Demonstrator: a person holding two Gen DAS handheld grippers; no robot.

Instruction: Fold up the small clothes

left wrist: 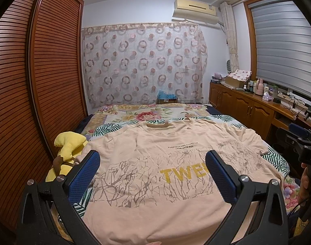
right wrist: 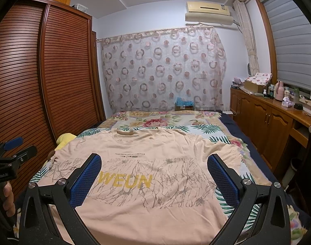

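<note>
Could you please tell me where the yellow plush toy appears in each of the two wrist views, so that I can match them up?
Left wrist view: the yellow plush toy lies at lower left, beside the peach T-shirt, just left of its sleeve.
Right wrist view: only a small part of it shows at middle left, peeking out behind the shirt's shoulder.
Shared landmark: the air conditioner high on the far wall.

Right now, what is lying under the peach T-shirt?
The peach T-shirt lies flat on a leaf-and-flower bedspread. A yellow plush toy sits beside its left edge. Whatever is beneath its middle is covered.
</note>
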